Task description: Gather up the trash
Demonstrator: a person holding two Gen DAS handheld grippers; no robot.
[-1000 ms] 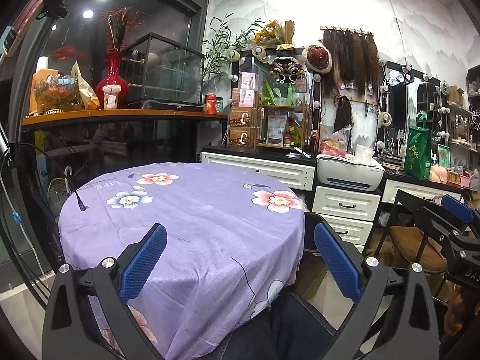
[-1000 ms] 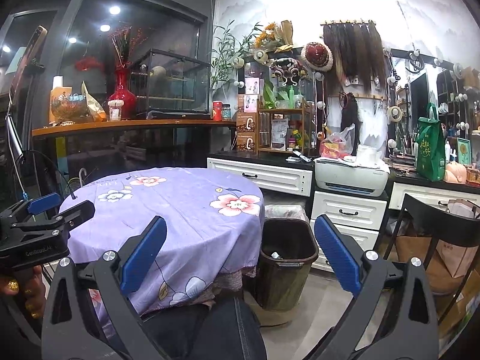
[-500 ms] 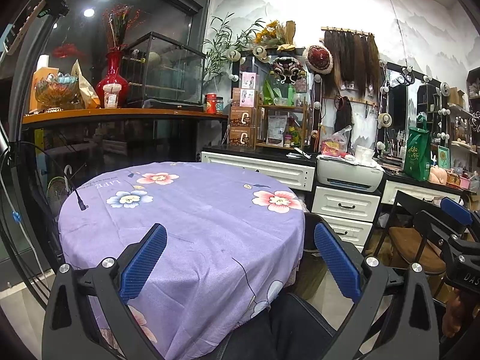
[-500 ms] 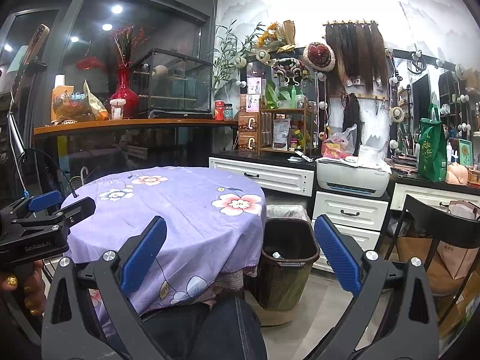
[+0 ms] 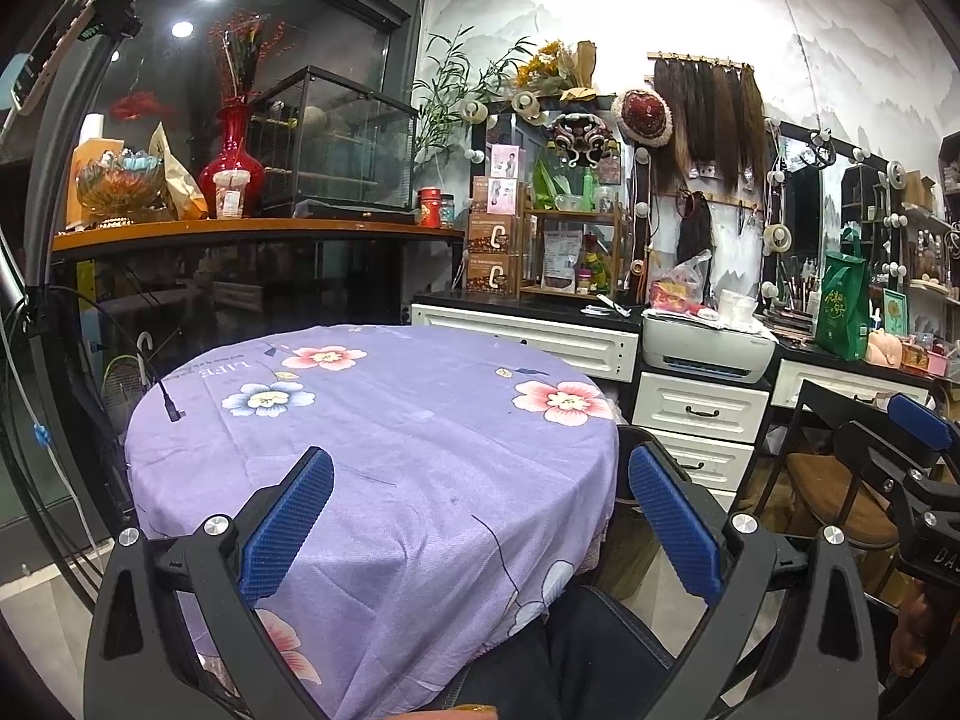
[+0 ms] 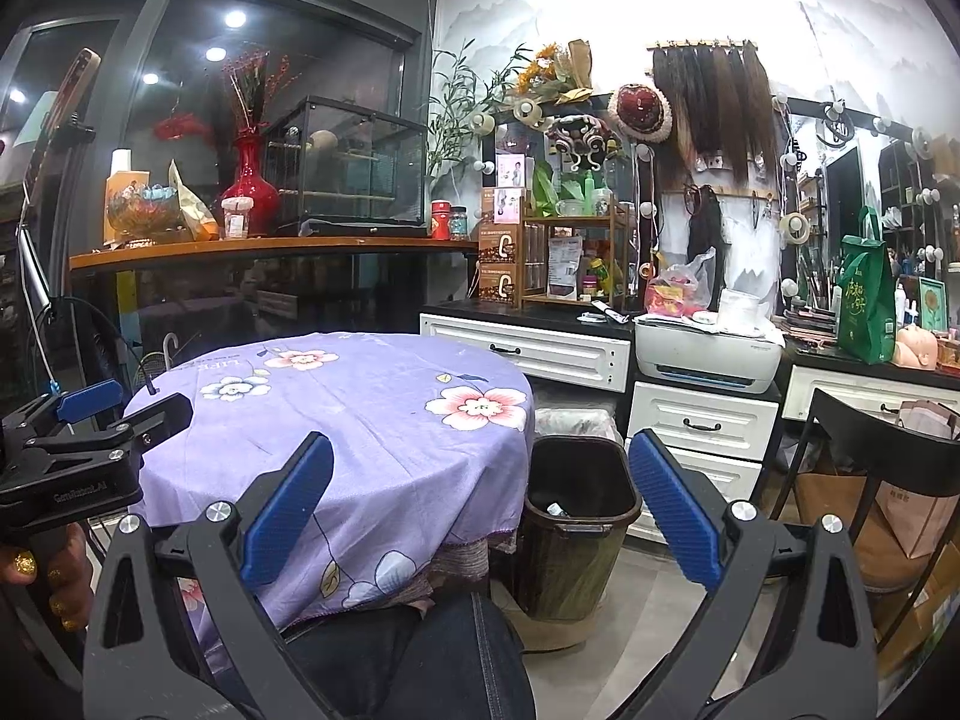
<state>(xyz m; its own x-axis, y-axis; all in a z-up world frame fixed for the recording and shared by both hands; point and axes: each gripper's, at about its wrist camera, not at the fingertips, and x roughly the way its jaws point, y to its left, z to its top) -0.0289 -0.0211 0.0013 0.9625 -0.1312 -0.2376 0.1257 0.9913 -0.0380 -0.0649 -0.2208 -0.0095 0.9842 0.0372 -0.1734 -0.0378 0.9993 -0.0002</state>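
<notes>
Both tongs stand wide apart and hold nothing: our left tongs [image 5: 480, 516] hover over the near edge of the round table [image 5: 372, 420], and our right tongs [image 6: 480, 516] hang just off its right side, over our knee [image 6: 420, 648].

We judge that we are either at the very start or at the very end of collecting trash. The purple flowered cloth [image 6: 360, 402] shows no scrap that we can make out; the one thing lying on it is a dark cable plug [image 5: 171, 411] at the far left rim, and that is no rubbish. The brown bin [image 6: 576, 516] stands on the floor just beside the table's right edge, and something small and pale lies at its bottom, too small for us to name.

So the next move, as we see it, calls for looking before reaching: sweep both cameras over the floor and the cloth, find a piece, then bring one pair of tongs down on it and carry it to the bin.

Room to move is fair over the tabletop. To the right it tightens: the bin sits between the table and the white drawers [image 6: 702, 426], and a black chair [image 6: 888, 456] stands near our right side. The cloth hangs over the table's rim and could snag a low finger. Our left hand [image 6: 54, 576] grips its handle close to the table's left edge.
</notes>
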